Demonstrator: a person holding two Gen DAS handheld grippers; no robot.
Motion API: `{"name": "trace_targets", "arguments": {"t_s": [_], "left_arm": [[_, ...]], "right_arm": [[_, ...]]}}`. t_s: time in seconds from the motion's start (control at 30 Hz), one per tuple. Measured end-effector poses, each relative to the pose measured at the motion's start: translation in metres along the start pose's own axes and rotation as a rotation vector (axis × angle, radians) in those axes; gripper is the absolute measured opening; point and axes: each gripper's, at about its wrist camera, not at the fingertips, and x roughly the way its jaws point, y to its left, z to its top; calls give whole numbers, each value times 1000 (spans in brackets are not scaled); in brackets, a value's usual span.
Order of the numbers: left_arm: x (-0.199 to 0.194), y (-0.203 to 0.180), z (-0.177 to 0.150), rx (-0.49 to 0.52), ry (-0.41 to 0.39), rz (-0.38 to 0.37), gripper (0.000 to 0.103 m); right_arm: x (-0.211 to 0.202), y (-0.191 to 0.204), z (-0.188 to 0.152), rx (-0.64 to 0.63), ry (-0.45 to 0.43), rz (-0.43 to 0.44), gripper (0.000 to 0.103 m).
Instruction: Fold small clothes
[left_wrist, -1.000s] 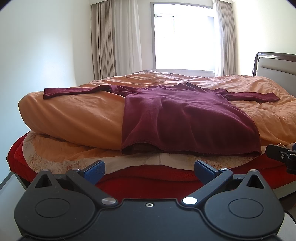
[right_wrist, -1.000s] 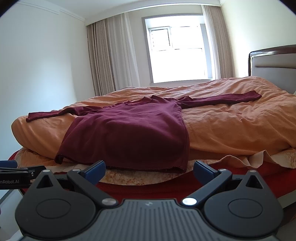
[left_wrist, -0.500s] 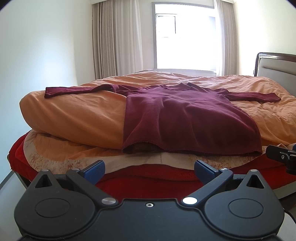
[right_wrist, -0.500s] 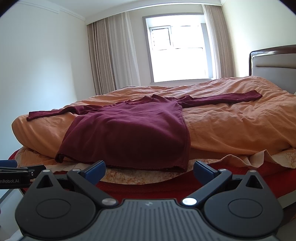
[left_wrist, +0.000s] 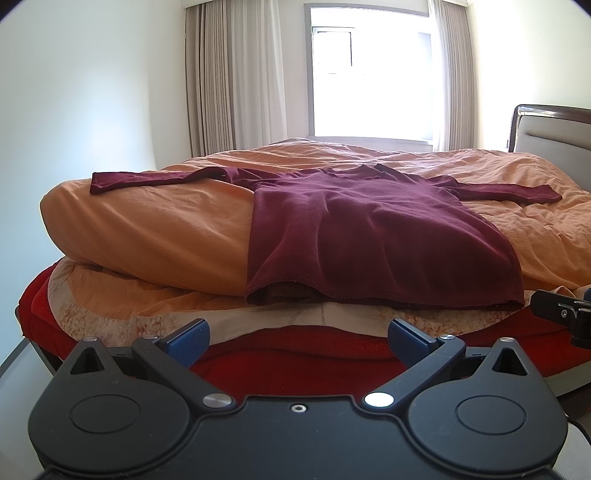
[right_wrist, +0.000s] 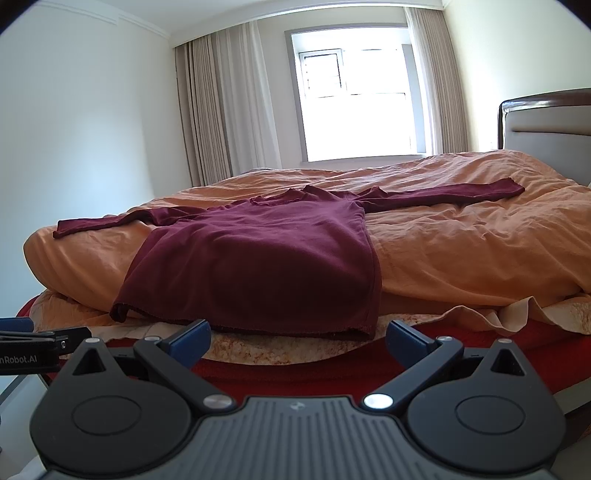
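Observation:
A maroon long-sleeved shirt (left_wrist: 369, 229) (right_wrist: 258, 258) lies spread flat on an orange duvet (left_wrist: 147, 229) (right_wrist: 461, 251), both sleeves stretched out sideways and its hem hanging over the near edge of the bed. My left gripper (left_wrist: 297, 338) hovers open below and in front of the hem, with nothing between its blue pads (left_wrist: 188, 338). My right gripper (right_wrist: 297, 336) is open too, just short of the hem's right corner. Each gripper shows at the edge of the other's view.
The bed has a red blanket (left_wrist: 295, 354) and a patterned sheet (right_wrist: 280, 350) under the duvet. A padded headboard (right_wrist: 546, 122) stands at the right. Curtains (left_wrist: 236, 81) and a bright window (right_wrist: 354, 99) fill the far wall. A pale wall (left_wrist: 74, 92) runs along the left.
Both views have risen and crept slightly toward the bed; the shirt lies as before and both grippers stay open.

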Motion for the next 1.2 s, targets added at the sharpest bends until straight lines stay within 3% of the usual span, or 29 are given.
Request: {"name": "trace_targets", "arguments": {"t_s": [1.2], "left_arm": [[-1, -1, -1, 0, 0, 0, 102]], "right_arm": [[-1, 4, 0, -3, -1, 7, 103]]}}
